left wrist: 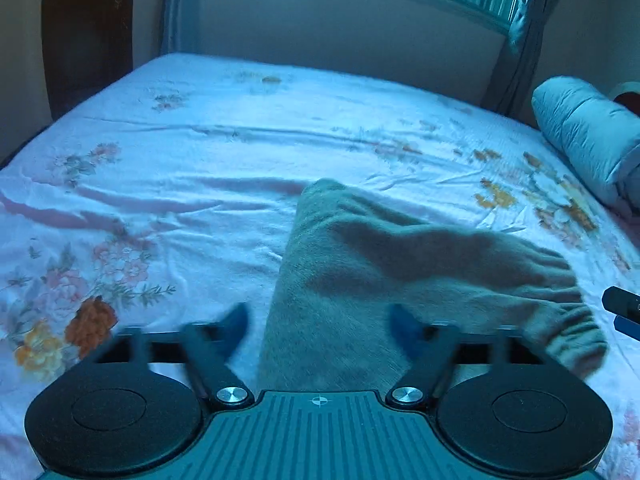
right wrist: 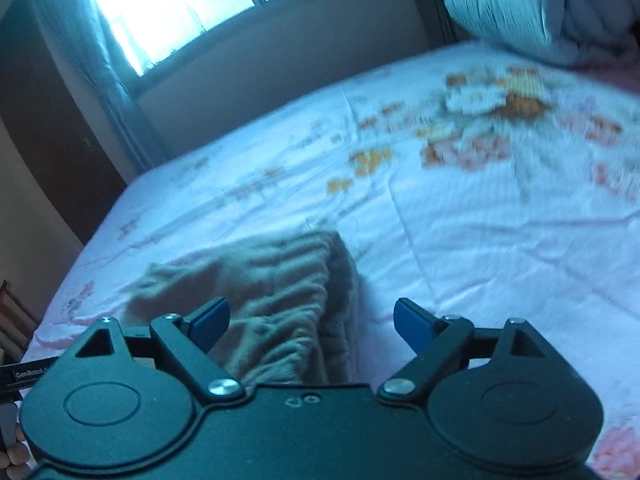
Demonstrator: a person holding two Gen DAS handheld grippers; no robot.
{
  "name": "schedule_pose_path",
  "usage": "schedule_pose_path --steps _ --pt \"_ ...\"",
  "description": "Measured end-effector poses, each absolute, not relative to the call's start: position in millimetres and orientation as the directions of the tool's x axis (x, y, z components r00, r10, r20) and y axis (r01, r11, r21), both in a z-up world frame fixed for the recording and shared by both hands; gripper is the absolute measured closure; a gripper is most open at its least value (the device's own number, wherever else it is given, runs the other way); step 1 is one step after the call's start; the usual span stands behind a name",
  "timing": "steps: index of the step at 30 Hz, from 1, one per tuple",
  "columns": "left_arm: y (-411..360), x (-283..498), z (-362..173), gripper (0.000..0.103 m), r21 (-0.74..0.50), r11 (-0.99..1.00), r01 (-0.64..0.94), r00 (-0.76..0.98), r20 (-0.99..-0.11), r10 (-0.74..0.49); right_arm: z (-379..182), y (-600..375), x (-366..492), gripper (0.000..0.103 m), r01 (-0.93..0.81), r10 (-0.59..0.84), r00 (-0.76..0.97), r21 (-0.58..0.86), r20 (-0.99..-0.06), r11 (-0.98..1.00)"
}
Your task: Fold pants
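Note:
The grey-green fleece pants lie bunched on the floral bed sheet, with the gathered elastic waistband toward the right. My left gripper is open just above the near part of the pants, holding nothing. In the right wrist view the pants lie at the lower left, waistband ruffles showing. My right gripper is open and empty over the pants' right edge. Its tip also shows at the right edge of the left wrist view.
A rolled grey quilt lies at the bed's right end, also in the right wrist view. A window with curtains and a wall stand behind the bed. A dark wooden door is at the left.

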State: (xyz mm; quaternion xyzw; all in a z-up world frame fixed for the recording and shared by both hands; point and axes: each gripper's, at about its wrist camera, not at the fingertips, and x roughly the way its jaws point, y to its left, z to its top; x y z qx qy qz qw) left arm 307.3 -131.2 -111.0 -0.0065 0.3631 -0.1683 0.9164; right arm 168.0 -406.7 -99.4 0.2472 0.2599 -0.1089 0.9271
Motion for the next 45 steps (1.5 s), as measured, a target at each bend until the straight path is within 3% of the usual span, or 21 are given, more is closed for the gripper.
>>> schedule_pose_path --steps 5,9,13,18,22,31,40,45 --pt "-123 244 -80 0.009 -0.107 0.939 0.328 0.694 -0.647 -0.316 -61 -380 116 0.014 0.278 -0.068 0.866 0.364 -0.495 0.889" --pt "-113 185 -56 0.0 -0.068 0.941 0.332 0.72 -0.626 -0.299 -39 -356 71 0.009 0.25 -0.049 0.884 0.383 -0.464 0.889" --pt "-103 127 -31 0.0 -0.012 0.94 0.34 0.751 -0.598 -0.28 -18 -333 22 0.006 0.257 -0.068 0.895 0.385 -0.441 0.886" --pt "-86 70 -5 0.0 0.017 0.95 0.312 0.78 -0.575 -0.245 8 -300 -20 0.006 0.302 -0.153 0.868 0.258 -0.472 0.918" --pt "-72 41 5 0.0 -0.004 0.958 0.287 0.774 -0.589 -0.234 24 -283 -50 0.006 0.293 -0.176 0.882 0.218 -0.437 0.931" --pt "-58 14 18 0.0 -0.009 0.958 0.287 0.801 -0.547 -0.245 47 -268 -87 0.006 0.294 -0.21 0.908 0.195 -0.362 0.936" --pt "-68 6 30 0.0 0.043 0.941 0.337 0.822 -0.5 -0.272 44 -268 -94 0.006 0.287 -0.203 0.916 0.211 -0.346 0.935" --pt "-71 4 36 0.0 -0.053 0.923 0.382 0.799 -0.483 -0.358 42 -270 -94 0.006 0.288 -0.206 0.919 0.216 -0.335 0.933"
